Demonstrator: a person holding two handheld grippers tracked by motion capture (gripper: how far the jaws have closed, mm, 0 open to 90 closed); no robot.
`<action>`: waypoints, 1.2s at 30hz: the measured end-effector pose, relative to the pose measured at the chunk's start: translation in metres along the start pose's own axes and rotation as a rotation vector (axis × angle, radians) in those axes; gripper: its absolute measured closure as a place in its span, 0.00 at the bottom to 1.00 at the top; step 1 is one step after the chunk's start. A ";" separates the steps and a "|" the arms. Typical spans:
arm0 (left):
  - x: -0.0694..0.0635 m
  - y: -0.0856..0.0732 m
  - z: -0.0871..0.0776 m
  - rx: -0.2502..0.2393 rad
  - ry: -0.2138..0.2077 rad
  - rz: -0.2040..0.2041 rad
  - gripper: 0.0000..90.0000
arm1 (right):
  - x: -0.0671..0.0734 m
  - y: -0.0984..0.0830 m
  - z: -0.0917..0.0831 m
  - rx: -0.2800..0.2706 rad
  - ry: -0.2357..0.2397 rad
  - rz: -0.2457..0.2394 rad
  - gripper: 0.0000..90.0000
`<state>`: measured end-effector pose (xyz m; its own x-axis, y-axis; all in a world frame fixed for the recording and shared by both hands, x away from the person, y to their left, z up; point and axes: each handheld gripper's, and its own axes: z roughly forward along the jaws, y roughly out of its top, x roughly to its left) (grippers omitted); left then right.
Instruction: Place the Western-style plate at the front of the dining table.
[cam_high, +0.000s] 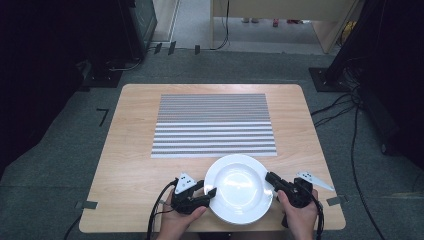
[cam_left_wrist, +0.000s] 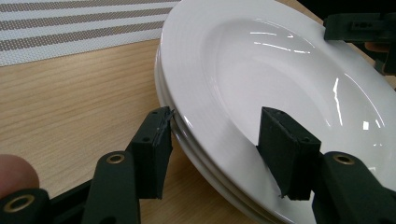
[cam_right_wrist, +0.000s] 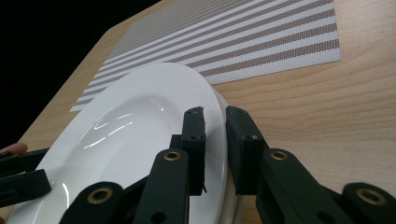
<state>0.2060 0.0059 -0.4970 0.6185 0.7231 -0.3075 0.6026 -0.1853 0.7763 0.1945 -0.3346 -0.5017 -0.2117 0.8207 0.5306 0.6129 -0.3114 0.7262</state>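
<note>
Two black tools (cam_high: 207, 193) (cam_high: 271, 178) flank glossy round white plates (cam_high: 239, 188)

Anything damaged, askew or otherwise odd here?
One thing: the pad edge on one left gripper jaw looks frayed and chipped beside the plates. Otherwise nothing stands out: the plates sit stacked evenly and clean, and the placemat lies flat and square on the table.

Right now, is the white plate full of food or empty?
Empty. The top plate shows only a bare, shiny white bowl with light reflections, seen in the high view and both gripper views. It sits on another plate underneath.
</note>
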 end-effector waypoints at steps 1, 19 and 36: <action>0.000 0.000 0.000 0.000 0.000 0.000 0.50 | 0.000 0.000 0.000 0.000 -0.001 0.002 0.89; 0.005 -0.001 0.000 -0.001 -0.027 -0.058 0.52 | 0.006 0.002 -0.004 -0.076 0.105 0.015 0.88; 0.006 0.000 -0.009 -0.073 -0.026 -0.098 0.67 | 0.015 -0.004 -0.001 -0.106 0.145 0.001 0.86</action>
<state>0.2053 0.0161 -0.4936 0.5720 0.7179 -0.3968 0.6230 -0.0655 0.7795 0.1886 -0.3214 -0.4959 -0.3234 0.7452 0.5832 0.5308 -0.3674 0.7638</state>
